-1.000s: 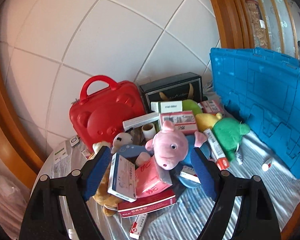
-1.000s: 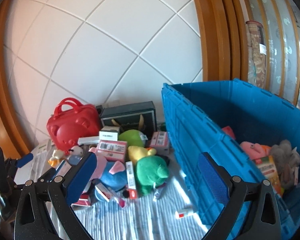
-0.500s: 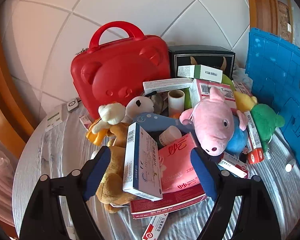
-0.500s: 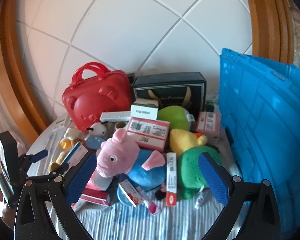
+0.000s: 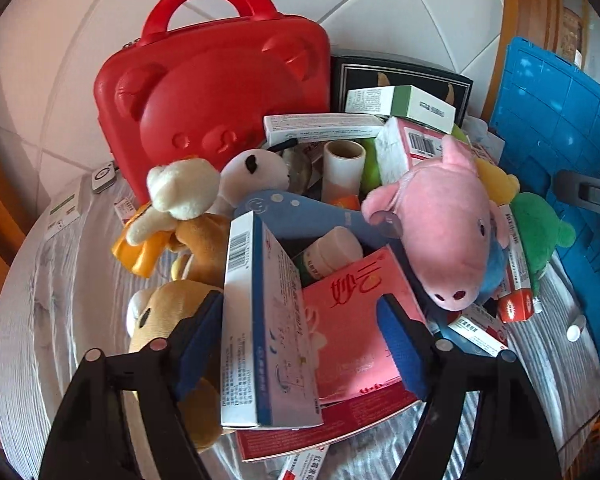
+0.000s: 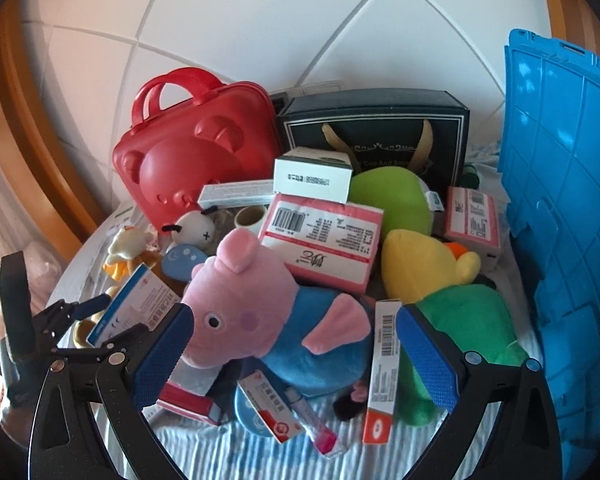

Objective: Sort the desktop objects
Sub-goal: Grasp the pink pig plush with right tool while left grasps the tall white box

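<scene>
Left gripper: jaws closing, I've dropped in from the wide view; white-and-blue box and pink box between pads, untouched.
Right gripper: jaws apart, I've swung off the blue crate; now straddling the pink pig plush, no contact.
Meaning: two picks are lining up.
Pile: heaped before the red case.

A round table covered in a pale striped cloth is carrying a heap of toys and boxes, with a red bear-faced case and a dark gift box standing at its back and a blue crate sitting along its right side.
</scene>
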{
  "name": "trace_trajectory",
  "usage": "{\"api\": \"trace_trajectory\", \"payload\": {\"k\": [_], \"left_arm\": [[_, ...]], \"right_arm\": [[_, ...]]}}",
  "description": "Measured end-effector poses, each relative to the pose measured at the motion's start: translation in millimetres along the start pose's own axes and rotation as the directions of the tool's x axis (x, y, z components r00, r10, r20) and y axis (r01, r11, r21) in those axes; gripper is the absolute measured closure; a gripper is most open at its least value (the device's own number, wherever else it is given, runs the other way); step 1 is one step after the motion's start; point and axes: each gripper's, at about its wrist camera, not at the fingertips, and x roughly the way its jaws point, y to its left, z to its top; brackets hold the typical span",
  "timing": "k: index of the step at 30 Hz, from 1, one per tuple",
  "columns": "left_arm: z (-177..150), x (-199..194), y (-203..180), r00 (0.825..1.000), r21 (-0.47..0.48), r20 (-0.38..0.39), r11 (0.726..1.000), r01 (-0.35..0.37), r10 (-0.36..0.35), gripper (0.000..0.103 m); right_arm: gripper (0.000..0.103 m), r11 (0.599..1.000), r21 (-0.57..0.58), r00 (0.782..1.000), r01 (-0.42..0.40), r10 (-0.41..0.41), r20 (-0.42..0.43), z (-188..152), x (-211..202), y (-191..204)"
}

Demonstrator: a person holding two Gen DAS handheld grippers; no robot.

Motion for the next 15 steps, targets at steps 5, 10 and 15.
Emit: {"api": "trace_trajectory", "payload": {"k": [5, 10, 15], "left_arm": [[-6.4, 2.8, -10.4, 0.999, 0.025, -0.028, 0.999, 0.042, -0.042, 0.04], [-3.8, 9.8, 3.6, 0.999, -0.006, -0.032, 1.0, 0.001, -0.001, 0.046], [-4.1, 10.9, 10.4, 0.999, -0.028, -0.035, 0.999, 0.021, -0.022, 0.06]], "right_arm": [[0.0, 1.0, -0.006, 0.999, 0.008, -0.008, -0.033, -1.4, 12.8, -2.5], [0.001, 1.0, 0.005, 0.999, -0.004, 0.004, -0.051, -0.3, 22.4, -1.7], [0.005, 0.998, -0.044, 0.995, -0.052, 0.048, -0.085, -0.7, 35.5, 20.0]]}}
